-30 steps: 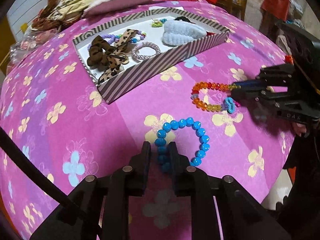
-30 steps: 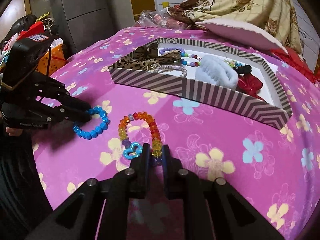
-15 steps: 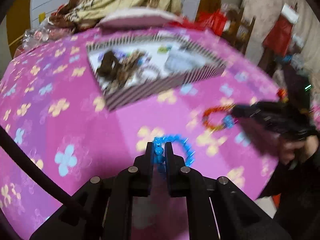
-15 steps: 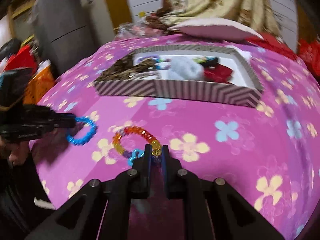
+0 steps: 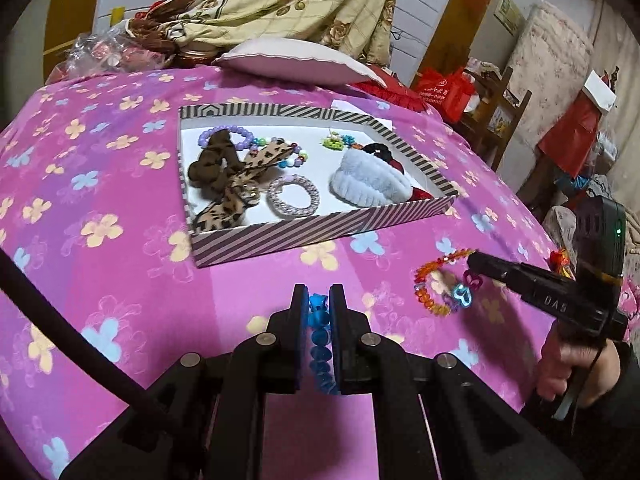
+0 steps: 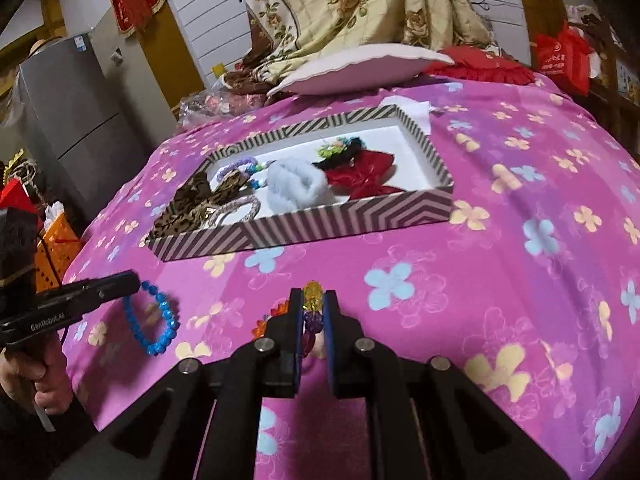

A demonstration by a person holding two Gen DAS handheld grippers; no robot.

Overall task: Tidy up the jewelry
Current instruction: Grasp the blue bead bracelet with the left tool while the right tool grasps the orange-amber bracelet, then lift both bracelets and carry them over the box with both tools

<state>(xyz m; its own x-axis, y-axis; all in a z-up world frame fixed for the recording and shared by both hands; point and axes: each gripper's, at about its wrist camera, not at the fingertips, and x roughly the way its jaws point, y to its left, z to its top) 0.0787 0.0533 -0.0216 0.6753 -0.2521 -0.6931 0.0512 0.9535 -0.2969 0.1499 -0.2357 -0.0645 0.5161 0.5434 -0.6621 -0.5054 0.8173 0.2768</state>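
Observation:
My left gripper (image 5: pixel 319 302) is shut on a blue bead bracelet (image 5: pixel 320 344) and holds it above the pink flowered cloth; the bracelet hangs from it in the right wrist view (image 6: pixel 154 322). My right gripper (image 6: pixel 313 300) is shut on an orange and yellow bead bracelet (image 6: pixel 310 312) with a blue heart charm, which dangles in the left wrist view (image 5: pixel 438 284). A striped box (image 5: pixel 320 228) lies ahead of both grippers. It holds a leopard bow (image 5: pixel 236 184), a grey furry band (image 5: pixel 370 184), a red bow (image 6: pixel 364 176) and several bead bracelets.
A pink pillow (image 5: pixel 296 60) and a floral blanket (image 5: pixel 288 4) lie behind the box. A white paper (image 6: pixel 412 110) sits at the box's far corner. A grey fridge (image 6: pixel 76 120) stands left of the bed, and red bags (image 5: pixel 444 88) stand to the right.
Both grippers have lifted their bracelets off the cloth and risen. The blue bracelet and the orange bracelet now hang in the air instead of lying flat.

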